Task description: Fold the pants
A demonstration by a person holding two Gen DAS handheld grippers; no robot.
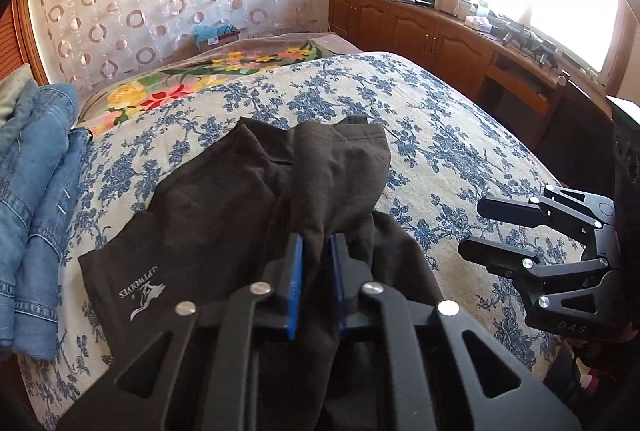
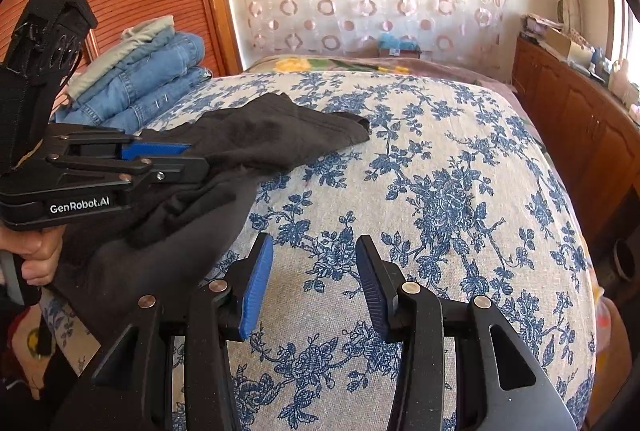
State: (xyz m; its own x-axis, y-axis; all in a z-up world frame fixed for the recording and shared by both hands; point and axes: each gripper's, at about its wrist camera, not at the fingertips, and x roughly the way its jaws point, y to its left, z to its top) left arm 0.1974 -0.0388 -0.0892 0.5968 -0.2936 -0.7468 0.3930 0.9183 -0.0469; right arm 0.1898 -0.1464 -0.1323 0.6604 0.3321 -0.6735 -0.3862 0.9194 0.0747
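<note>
My left gripper pinches a fold of the dark pants on the bed. My right gripper hangs spread above bare bedspread, denim stack beyond.

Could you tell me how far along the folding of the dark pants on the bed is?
Early. Done: folded jeans are stacked aside. In hand: the left gripper is shut on a bunched fold of the dark pants, which lie rumpled on the floral bedspread. Left: the right gripper is open and empty, and no neat fold shows yet.
</note>
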